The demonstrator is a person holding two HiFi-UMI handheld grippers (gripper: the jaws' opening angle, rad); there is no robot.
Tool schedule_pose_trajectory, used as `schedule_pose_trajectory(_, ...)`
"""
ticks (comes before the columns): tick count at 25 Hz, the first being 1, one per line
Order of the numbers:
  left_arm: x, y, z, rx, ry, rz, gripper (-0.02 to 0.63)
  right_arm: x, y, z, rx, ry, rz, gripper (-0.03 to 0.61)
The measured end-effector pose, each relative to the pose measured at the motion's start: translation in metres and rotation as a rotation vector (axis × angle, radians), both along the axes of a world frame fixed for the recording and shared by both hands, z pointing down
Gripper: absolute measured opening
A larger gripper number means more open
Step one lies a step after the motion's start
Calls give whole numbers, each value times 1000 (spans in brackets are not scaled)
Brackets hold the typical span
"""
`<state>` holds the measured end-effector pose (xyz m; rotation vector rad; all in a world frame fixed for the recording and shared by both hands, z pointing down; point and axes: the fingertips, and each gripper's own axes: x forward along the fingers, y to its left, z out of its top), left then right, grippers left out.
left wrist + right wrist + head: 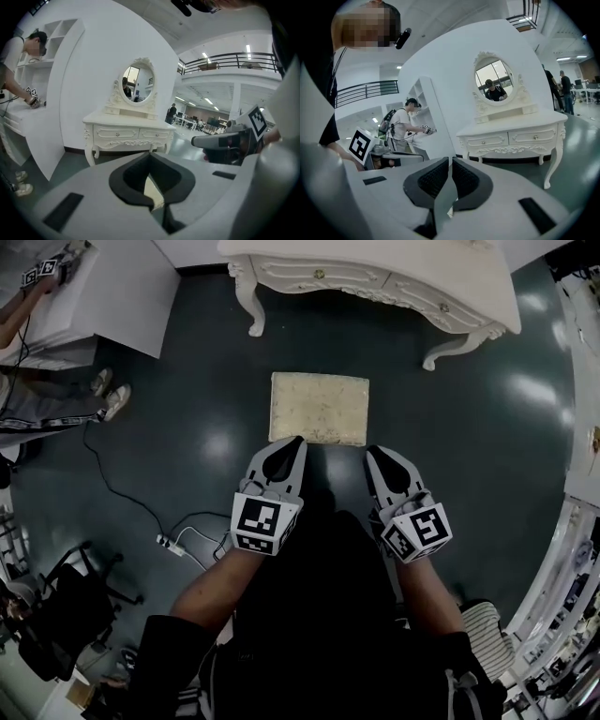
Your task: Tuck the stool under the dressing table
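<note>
The stool (319, 409) has a cream rectangular cushion and stands on the dark floor in front of the white dressing table (375, 277). My left gripper (298, 441) is shut and empty, its tip just at the cushion's near edge. Close to the stool's near right corner, my right gripper (372, 452) is also shut with nothing in it. In the left gripper view the shut left gripper (151, 153) points at the dressing table (129, 133), and a sliver of cushion (153, 190) shows below. The right gripper (450, 160) likewise faces the table (511, 138) and its oval mirror (496, 80).
A white shelf unit (94, 296) stands at the far left, where a person (56, 413) works with another gripper. A cable and power strip (173, 542) lie on the floor to my left. A dark chair (75, 596) sits at the near left. White furniture lines the right edge (581, 427).
</note>
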<state>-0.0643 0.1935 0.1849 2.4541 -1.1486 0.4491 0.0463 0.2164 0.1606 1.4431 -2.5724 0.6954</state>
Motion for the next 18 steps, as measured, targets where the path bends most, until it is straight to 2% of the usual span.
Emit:
schedule_pose_trajectory(8, 7, -18, 80, -135, 5, -6, 6, 2, -21, 86, -124, -31, -12, 32)
schedule_pose_trajectory(14, 28, -19, 151, -225, 9, 35, 9, 13, -26, 164, -205, -38, 4, 55)
schedule_pose_trajectory(18, 33, -22, 202, -275, -5, 48, 51, 18, -28, 213, -241, -32, -7, 63)
